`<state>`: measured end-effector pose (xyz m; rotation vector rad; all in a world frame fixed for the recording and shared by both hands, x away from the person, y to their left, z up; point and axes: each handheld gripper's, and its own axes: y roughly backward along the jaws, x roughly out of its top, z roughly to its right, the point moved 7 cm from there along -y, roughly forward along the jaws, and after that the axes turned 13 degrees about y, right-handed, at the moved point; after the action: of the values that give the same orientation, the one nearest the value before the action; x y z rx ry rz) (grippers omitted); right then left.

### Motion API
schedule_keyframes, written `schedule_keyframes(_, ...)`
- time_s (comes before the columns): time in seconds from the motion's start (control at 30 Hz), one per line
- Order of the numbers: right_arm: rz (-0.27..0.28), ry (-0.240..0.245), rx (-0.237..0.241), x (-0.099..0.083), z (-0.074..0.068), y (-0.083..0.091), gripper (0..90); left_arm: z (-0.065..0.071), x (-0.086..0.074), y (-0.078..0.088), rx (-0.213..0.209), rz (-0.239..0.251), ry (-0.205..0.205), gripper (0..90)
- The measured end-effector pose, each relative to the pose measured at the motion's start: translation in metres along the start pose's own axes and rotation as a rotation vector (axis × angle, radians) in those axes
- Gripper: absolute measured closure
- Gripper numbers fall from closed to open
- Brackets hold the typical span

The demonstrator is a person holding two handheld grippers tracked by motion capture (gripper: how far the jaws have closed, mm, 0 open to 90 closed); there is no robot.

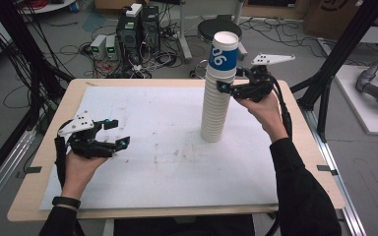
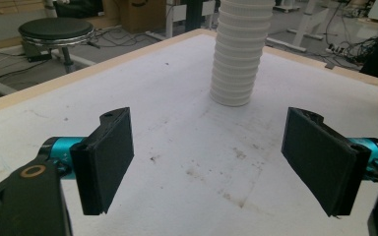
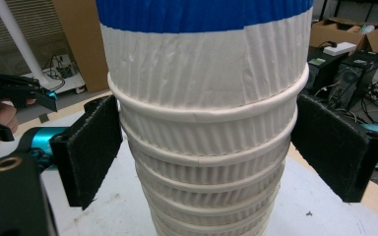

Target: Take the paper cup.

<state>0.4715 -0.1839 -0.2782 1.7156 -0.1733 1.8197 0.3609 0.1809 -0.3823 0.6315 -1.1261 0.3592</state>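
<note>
Cup stack (image 1: 218,93) stands upright, centre-right of the bench (image 1: 152,147). Right tool (image 3: 206,147) straddles it near the top, jaws wide; left tool (image 2: 216,162) wide, empty. Judged light, crushable, tippy: grip gently beneath a rim

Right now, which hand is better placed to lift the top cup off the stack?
The right. Its tongs already straddle the cup stack just below the blue-banded top cup, jaws open on either side. The left tongs sit open, low over the table, well away from the stack.
</note>
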Motion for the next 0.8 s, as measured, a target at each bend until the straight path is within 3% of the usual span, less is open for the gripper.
schedule_keyframes(0.5, 0.009, 0.013, 0.022, -0.001, 0.001, 0.000, 12.7, 0.005, -0.001, -0.005, -0.026, -0.018, -0.003, 19.9)
schedule_keyframes(0.8, 0.013, 0.005, 0.029, -0.002, 0.003, 0.000, 12.5, 0.014, 0.010, -0.006, -0.066, -0.011, -0.012, 19.9)
